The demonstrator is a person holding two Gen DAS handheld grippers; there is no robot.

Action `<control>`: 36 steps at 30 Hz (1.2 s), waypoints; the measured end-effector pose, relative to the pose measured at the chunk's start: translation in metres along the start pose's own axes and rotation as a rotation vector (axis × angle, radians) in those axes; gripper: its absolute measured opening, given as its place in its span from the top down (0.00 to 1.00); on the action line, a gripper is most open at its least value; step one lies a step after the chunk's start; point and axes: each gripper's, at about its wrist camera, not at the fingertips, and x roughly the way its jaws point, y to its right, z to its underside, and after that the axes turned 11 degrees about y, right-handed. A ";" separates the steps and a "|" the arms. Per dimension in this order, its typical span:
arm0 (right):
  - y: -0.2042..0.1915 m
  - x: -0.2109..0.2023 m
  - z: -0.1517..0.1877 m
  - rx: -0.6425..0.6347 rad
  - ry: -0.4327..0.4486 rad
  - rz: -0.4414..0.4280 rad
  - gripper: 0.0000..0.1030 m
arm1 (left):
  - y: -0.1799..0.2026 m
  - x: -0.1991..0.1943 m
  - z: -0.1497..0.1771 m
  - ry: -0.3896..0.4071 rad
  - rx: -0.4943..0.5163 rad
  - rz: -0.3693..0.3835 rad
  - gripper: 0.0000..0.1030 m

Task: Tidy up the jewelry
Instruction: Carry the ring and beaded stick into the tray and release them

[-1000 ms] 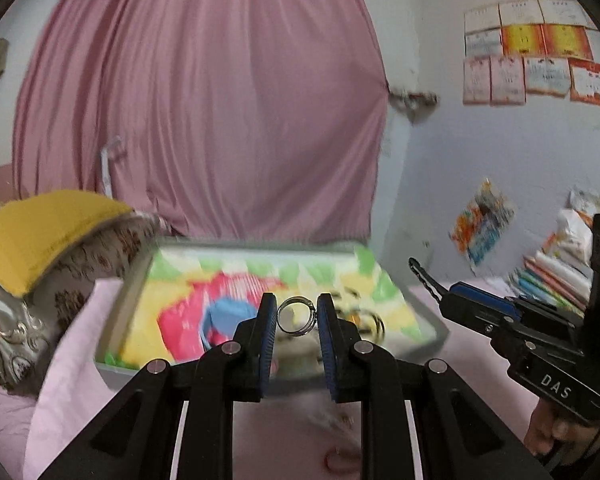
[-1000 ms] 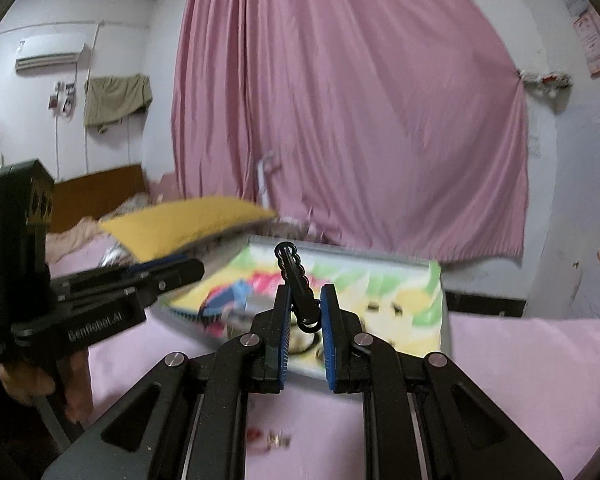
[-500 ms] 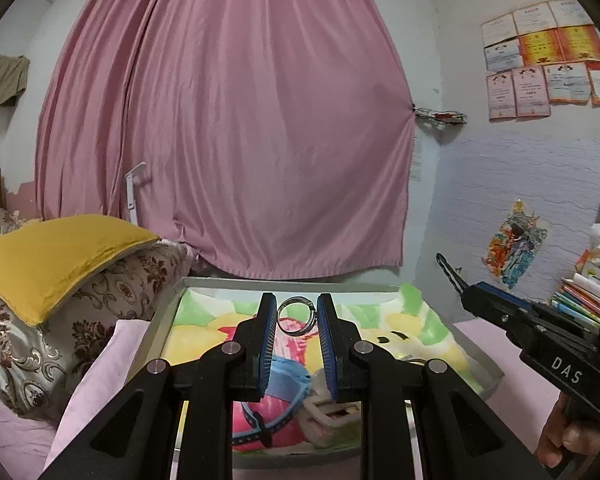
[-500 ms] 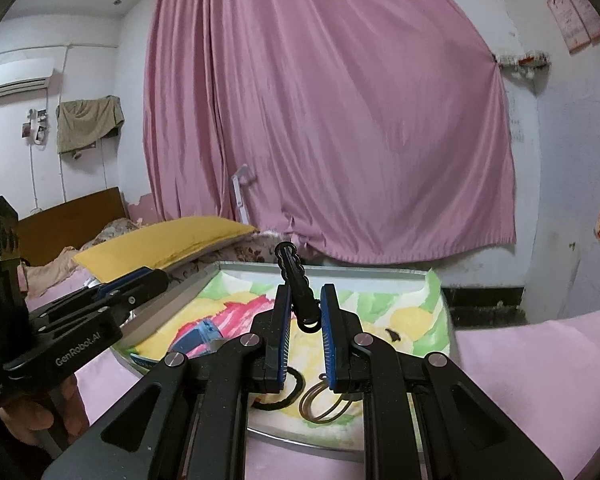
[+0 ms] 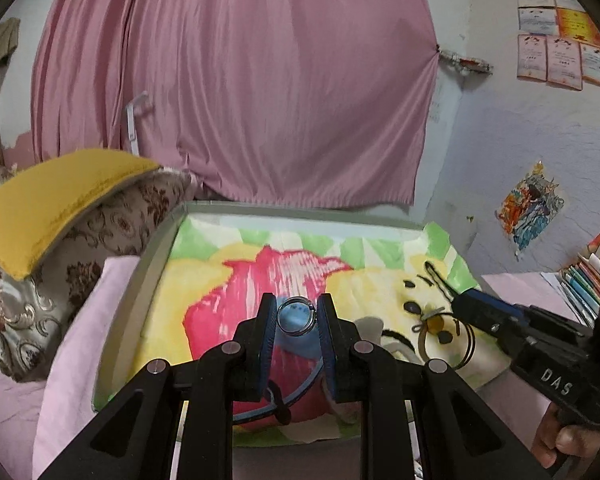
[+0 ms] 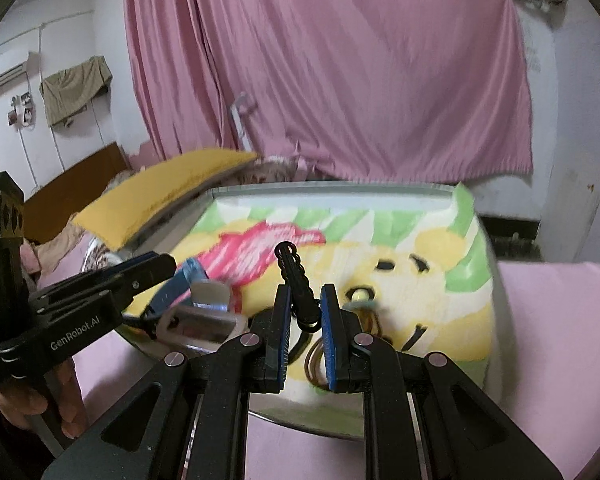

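Pink-curtained room, left tongs (image 5: 297,320) pinching ring (image 5: 295,316), right tongs (image 6: 305,316) clamping black hair tie (image 6: 296,284)

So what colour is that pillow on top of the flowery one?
Mustard yellow pillow, clearest in the left wrist view.

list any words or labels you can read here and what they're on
"DAS" on the body of the right claw, seen from the left wrist.
"GenRobot.AI" on the body of the left claw, seen from the right wrist.
The wall certificates carry print too small to read.
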 end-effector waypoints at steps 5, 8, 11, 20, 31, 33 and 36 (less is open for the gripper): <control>-0.001 0.018 0.006 -0.013 -0.089 0.010 0.87 | -0.002 0.008 0.004 -0.059 -0.003 0.003 0.81; -0.001 0.023 0.009 -0.013 -0.124 0.016 0.87 | -0.001 0.013 0.006 -0.092 0.002 0.009 0.81; -0.001 0.024 0.010 -0.008 -0.134 0.017 0.87 | -0.001 0.016 0.007 -0.112 0.004 0.012 0.81; 0.004 0.018 0.010 0.018 -0.124 0.010 0.86 | -0.007 0.016 0.007 -0.129 -0.019 0.008 0.75; -0.001 -0.035 0.003 -0.010 0.083 0.048 0.64 | -0.004 -0.018 0.001 0.015 -0.027 0.027 0.39; 0.000 -0.048 0.002 -0.007 0.131 0.059 0.48 | -0.004 -0.026 0.001 0.040 -0.026 0.022 0.35; -0.002 -0.065 -0.001 -0.018 0.197 0.077 0.27 | -0.007 -0.037 0.001 0.074 -0.038 0.016 0.24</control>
